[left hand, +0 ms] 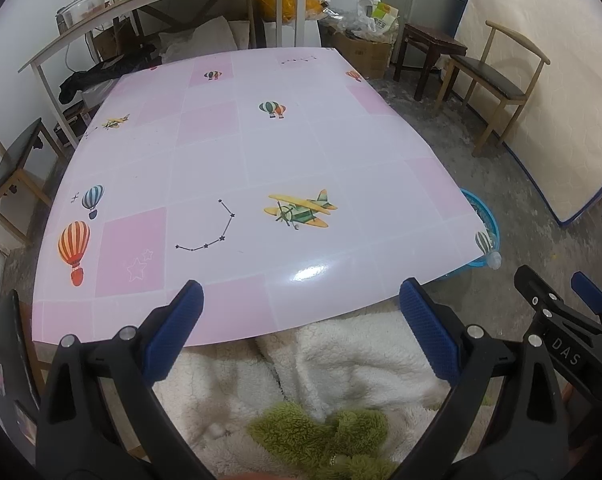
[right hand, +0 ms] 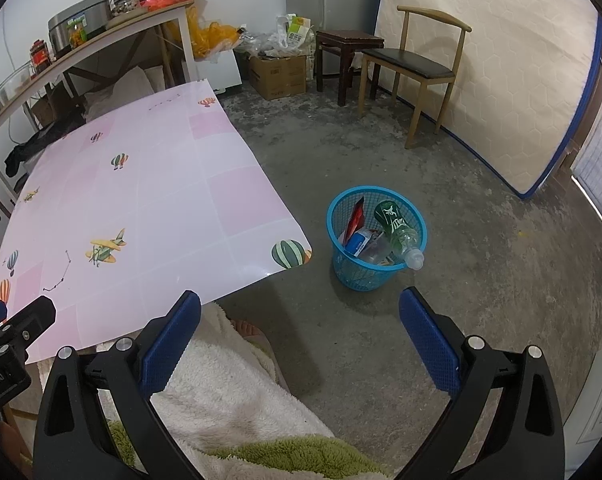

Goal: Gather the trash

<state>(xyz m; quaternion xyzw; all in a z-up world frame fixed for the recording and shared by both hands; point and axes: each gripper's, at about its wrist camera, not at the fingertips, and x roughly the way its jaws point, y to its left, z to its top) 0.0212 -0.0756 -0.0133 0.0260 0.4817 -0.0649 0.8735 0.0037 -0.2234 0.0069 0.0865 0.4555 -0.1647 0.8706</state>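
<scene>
A: Left tongs (left hand: 301, 312)?
B: Spread wide, nothing between, hanging over near edge of worktop (left hand: 261, 160).
A: Right tongs (right hand: 300, 316)?
B: Wide apart too, nothing held, over floor short of bin (right hand: 343, 268).
A: Trash?
B: In blue bin on floor just beside worktop corner: green bottle (right hand: 397, 232) neck-out over rim, red packet (right hand: 356, 216), maybe a carton, hard to tell.

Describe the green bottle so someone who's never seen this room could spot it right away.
Find the pink table; on the floor off its near right corner stands a blue mesh basket. The green bottle lies slanted inside, its clear neck poking over the rim, the only green thing among red and blue wrappers.
</scene>
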